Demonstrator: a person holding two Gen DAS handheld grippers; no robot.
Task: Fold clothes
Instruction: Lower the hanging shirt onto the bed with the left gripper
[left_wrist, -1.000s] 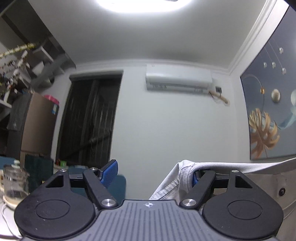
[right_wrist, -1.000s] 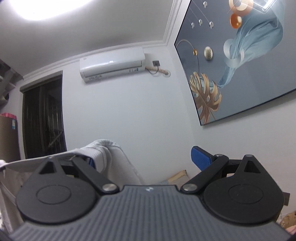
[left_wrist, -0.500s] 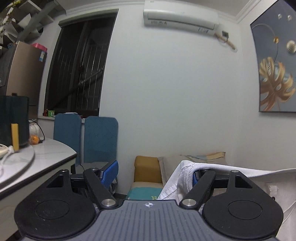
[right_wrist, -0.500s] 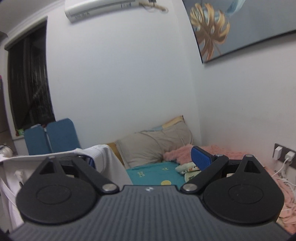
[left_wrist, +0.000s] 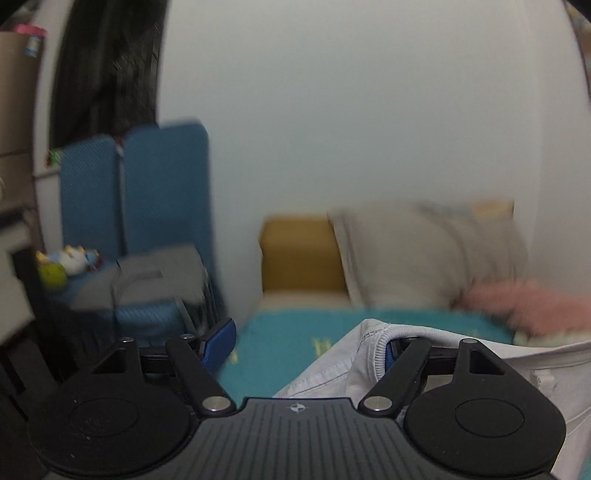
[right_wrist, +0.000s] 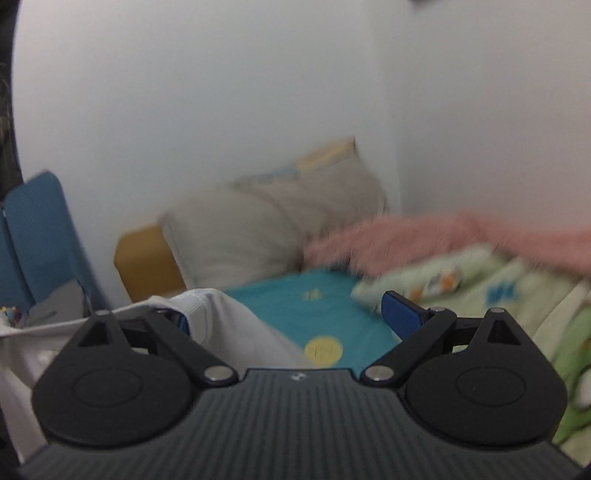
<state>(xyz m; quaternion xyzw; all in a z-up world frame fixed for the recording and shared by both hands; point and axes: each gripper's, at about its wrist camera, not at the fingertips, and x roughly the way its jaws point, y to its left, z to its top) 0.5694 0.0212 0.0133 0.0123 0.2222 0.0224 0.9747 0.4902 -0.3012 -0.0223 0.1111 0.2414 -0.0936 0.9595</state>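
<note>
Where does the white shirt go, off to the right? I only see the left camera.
Observer: The shirt hangs over one finger of the right gripper, whose jaws stand wide apart.
Operator: What lies ahead of that gripper?
Observer: A yellow round patch on the teal sheet.
Operator: Anything beside the sheet?
Observer: A green printed blanket lies to its right, blurred.

Left black two-finger gripper with blue pads (left_wrist: 308, 341) held level, jaws spread wide; right black two-finger gripper (right_wrist: 291, 312) likewise, jaws wide apart.
</note>
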